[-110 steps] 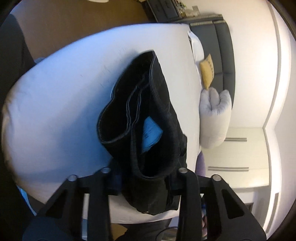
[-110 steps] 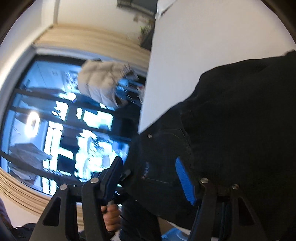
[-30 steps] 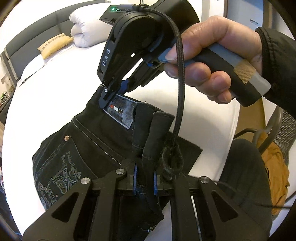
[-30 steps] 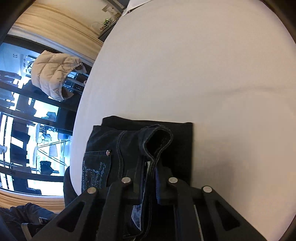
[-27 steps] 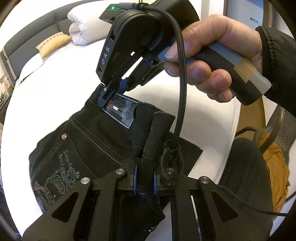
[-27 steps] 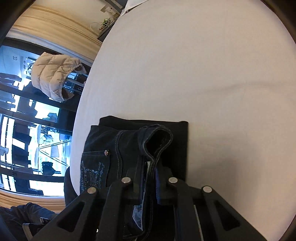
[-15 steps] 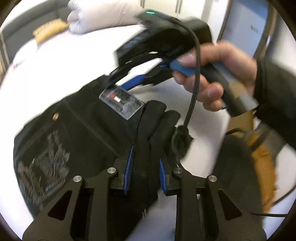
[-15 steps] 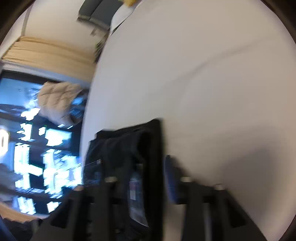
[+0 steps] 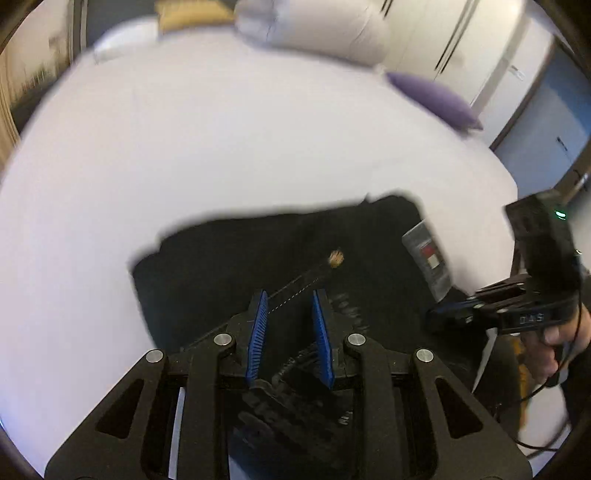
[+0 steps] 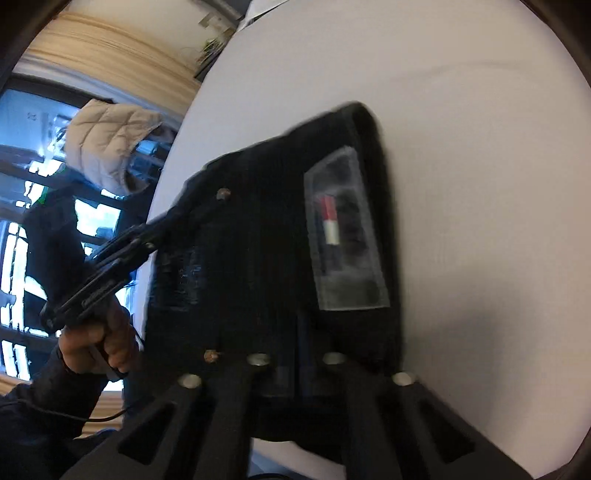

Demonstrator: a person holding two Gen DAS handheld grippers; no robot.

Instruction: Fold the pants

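The black jeans [image 9: 280, 258] lie folded into a flat rectangle on the white bed [image 9: 184, 147], with a grey waistband label [image 9: 428, 258] at the right end. My left gripper [image 9: 290, 317] is open and empty just above the near edge of the jeans. My right gripper [image 9: 443, 317] shows at the right, off the label end. In the right wrist view the jeans [image 10: 258, 258] and the label [image 10: 343, 229] fill the middle; my right gripper [image 10: 297, 354] is dark and blurred against them, with its jaws apart. The left gripper [image 10: 177, 218] reaches in from the left.
White pillows [image 9: 314, 33], a purple cushion [image 9: 432, 96] and a yellow cushion [image 9: 192, 14] lie at the far end of the bed. White cupboards [image 9: 461, 48] stand behind. A beige puffer jacket [image 10: 107, 144] hangs by the window to the left.
Both grippers have let go of the jeans and pulled back. The fold that stood up between the fingers now lies flat on the bed.
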